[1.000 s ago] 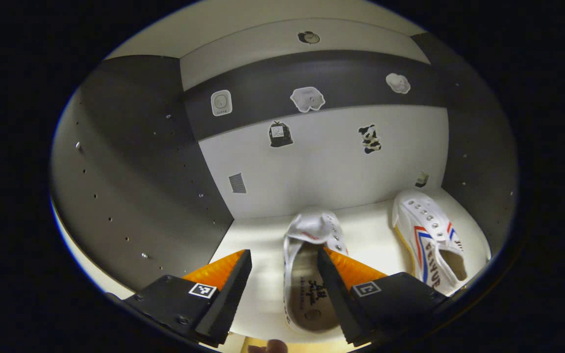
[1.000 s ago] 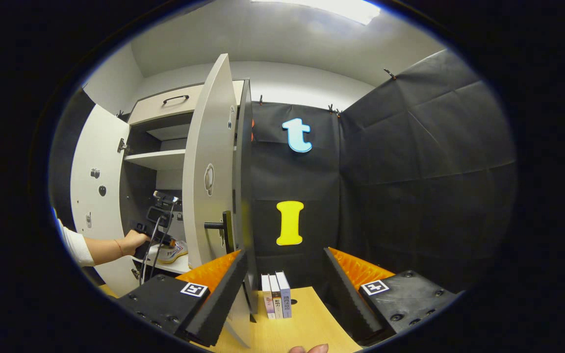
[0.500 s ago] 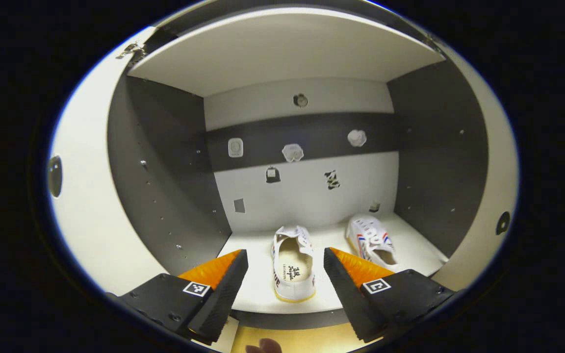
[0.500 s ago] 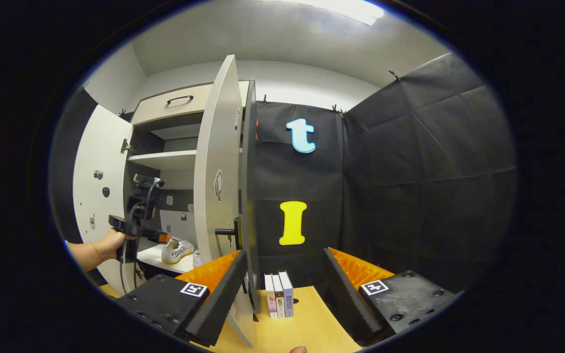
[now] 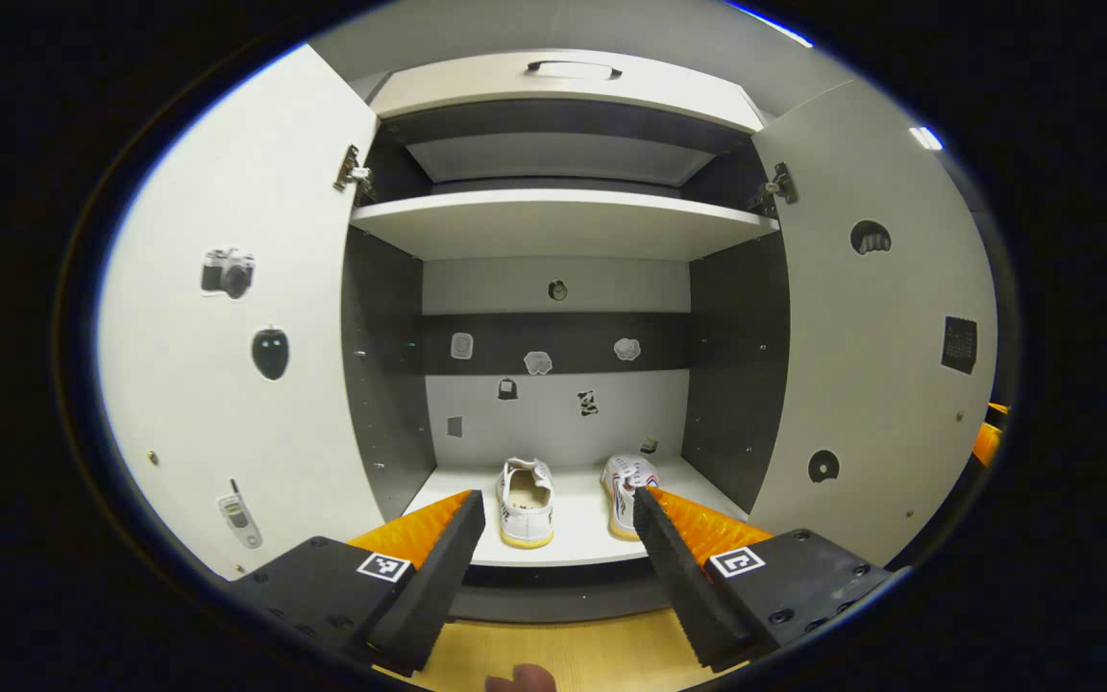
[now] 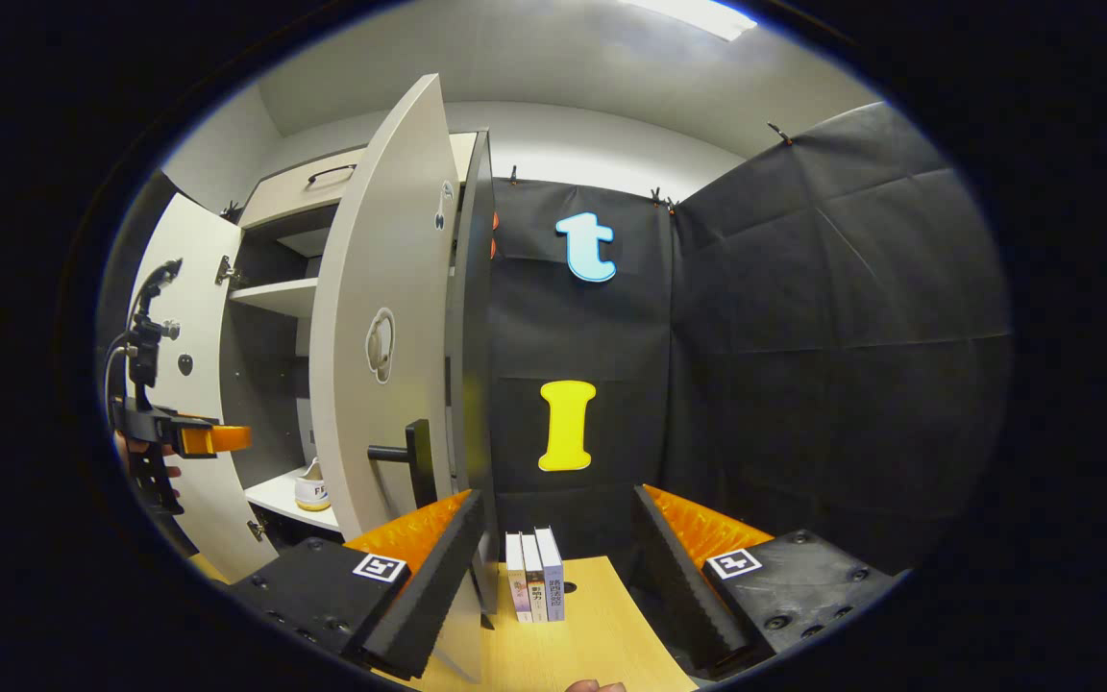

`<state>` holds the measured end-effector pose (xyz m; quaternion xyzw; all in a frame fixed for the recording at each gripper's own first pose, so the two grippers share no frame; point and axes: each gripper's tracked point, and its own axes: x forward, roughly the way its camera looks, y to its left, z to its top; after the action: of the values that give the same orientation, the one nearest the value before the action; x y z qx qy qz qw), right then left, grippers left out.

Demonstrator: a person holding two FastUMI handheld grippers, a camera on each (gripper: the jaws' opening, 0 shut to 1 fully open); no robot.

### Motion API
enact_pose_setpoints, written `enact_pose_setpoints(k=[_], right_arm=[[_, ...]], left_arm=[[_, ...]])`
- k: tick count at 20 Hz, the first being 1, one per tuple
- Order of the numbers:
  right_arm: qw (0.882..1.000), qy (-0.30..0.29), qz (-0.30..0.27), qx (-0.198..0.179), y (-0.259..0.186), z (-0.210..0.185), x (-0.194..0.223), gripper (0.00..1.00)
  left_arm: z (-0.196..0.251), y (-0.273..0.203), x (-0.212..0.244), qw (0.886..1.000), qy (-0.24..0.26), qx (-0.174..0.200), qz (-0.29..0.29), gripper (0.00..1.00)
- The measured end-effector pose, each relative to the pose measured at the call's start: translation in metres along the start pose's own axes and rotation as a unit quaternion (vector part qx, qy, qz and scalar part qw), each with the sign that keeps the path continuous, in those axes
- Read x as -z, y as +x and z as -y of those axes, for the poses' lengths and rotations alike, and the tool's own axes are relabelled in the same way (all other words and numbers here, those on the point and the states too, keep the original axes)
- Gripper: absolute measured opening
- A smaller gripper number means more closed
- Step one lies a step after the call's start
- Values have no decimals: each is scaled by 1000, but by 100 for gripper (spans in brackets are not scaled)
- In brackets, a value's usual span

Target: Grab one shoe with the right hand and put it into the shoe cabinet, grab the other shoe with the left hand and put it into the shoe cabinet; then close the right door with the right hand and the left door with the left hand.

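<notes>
Left gripper view looks straight into the open shoe cabinet (image 5: 553, 221), where both shoes sit side by side on the bottom shelf (image 5: 563, 548). The left shoe (image 5: 526, 488) is white with a pale yellow sole edge, heel toward the camera near the shelf's front edge; printing on its insole is too small to read. The right shoe (image 5: 627, 482) is white with red and blue stripes, partly hidden behind a finger of the left gripper (image 5: 558, 567), whose jaws stand wide apart with nothing between them. Small stickers dot the back panel and both doors (a camera, a phone, dark blobs), none legible. The left door (image 5: 227, 317) and right door (image 5: 880, 327) both stand open.

Right gripper view shows the right gripper (image 6: 553, 577) with jaws wide and empty, near the right door's dark handle (image 6: 405, 457). Three books (image 6: 534, 586) stand on the wooden bench (image 6: 602, 644); their spine lettering is unreadable. One shoe peeks past the door edge, mostly cut off.
</notes>
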<state>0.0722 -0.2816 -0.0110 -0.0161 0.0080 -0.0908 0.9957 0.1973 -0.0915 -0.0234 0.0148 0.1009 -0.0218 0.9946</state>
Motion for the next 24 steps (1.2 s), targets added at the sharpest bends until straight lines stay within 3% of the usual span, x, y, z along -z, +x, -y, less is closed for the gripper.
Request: enact_pose_setpoints(k=[4,5,6,11,19,24], right_arm=[[1000,2,-10,-8,8,-6,4,98],[1000,-1,-10,-9,9,-7,4,97],[1000,-4,-10,-9,11,-8,3,97],[1000,-8,-11,-9,16,-12,1,98],[1000,21,-17,-1,9,-22,2,92],[1000,15,-2,7,-1,-43,-4,95]], left_arm=[[-24,-43,-3,999,-35,-19,16,97],[-33,-53,-3,999,-40,-26,21,92],[-44,-62,-3,998,-40,-36,25,97],[-84,-104,4,997,-26,-60,51,97],[-126,-133,14,996,-39,-73,42,97],[-149,-147,12,995,-35,-79,47,97]])
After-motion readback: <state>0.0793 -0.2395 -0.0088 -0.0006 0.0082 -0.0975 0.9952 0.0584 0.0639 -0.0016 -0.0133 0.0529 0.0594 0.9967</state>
